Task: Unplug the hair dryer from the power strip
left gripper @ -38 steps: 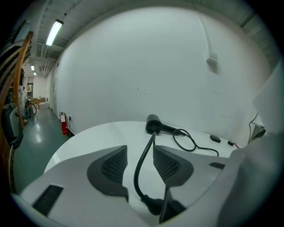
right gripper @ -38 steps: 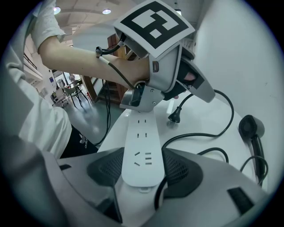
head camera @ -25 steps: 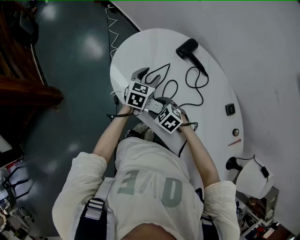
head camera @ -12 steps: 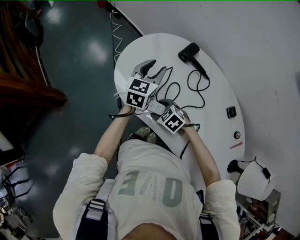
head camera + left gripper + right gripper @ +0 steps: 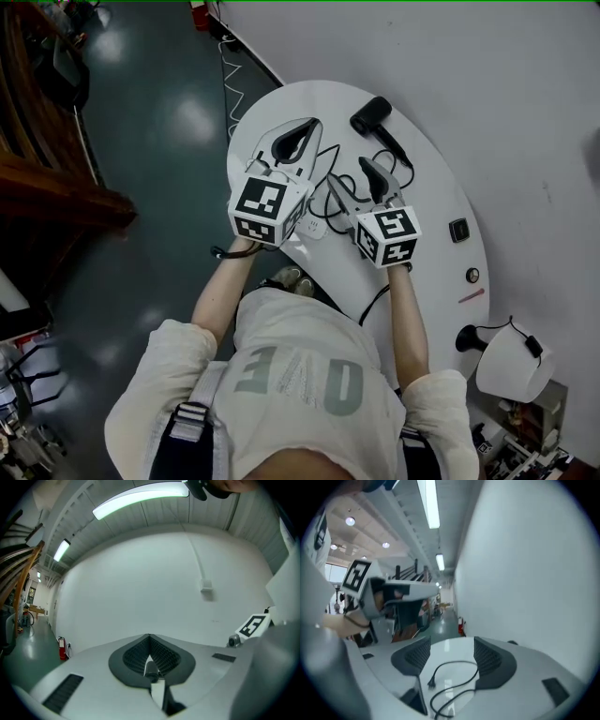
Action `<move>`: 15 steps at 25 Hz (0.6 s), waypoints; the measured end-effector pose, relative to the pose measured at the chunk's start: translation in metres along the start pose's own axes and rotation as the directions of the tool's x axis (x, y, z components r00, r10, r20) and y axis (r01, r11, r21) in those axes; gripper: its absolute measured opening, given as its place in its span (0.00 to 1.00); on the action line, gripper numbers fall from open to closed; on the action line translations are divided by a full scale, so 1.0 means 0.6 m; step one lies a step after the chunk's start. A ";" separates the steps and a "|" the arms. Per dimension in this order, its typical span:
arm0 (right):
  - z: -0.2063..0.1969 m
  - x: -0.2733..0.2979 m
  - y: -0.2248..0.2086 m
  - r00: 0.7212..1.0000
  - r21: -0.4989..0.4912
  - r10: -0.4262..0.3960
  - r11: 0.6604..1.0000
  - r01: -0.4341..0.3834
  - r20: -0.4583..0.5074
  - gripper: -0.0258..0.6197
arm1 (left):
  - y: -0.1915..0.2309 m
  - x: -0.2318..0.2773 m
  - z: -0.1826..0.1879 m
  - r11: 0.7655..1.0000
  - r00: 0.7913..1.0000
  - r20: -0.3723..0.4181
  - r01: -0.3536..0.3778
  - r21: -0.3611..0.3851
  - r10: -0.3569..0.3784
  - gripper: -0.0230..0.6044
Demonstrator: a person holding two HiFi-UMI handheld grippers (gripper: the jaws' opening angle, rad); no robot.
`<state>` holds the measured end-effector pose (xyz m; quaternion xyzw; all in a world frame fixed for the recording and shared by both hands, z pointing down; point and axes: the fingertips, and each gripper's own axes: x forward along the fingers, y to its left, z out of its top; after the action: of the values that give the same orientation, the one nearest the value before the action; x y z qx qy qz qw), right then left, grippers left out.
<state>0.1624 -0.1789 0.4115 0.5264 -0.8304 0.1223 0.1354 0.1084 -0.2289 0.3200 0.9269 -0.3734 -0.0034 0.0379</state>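
Hair dryer (image 5: 373,112) on table (image 5: 427,192), right of shut left tool (image 5: 309,126), apart.

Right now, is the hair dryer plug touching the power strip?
Apart. Right gripper view shows the plug lying loose on the bare table, with no power strip at it.

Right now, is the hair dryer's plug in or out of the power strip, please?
Out: the plug lies loose on the white table.

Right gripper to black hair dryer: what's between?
Head view: only black cord loops on the round white table separate the right gripper, fingers opening and empty, from the black hair dryer.
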 end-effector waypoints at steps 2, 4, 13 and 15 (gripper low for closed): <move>0.079 -0.043 -0.026 0.980 0.061 -0.105 0.994 0.096 0.167 0.50 | -0.015 -0.010 0.031 0.999 0.999 0.038 0.004 0.034 -0.005 0.05; 0.144 -0.093 -0.035 0.935 0.106 -0.180 0.982 0.154 0.305 0.49 | -0.032 -0.021 0.061 0.998 0.997 0.074 0.012 0.069 -0.017 0.05; 0.230 -0.242 -0.028 0.776 0.154 -0.361 0.931 0.330 0.518 0.04 | -0.083 -0.071 0.131 0.991 0.984 0.174 0.008 0.133 -0.032 0.05; 0.228 -0.245 -0.028 0.776 0.131 -0.366 0.928 0.350 0.514 0.04 | -0.085 -0.071 0.125 0.986 0.987 0.157 0.003 0.165 -0.029 0.05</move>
<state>0.2248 -0.1098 0.2329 0.6892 -0.7181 -0.0438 -0.0855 0.1104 -0.1677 0.2405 0.9266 -0.3668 -0.0467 -0.0684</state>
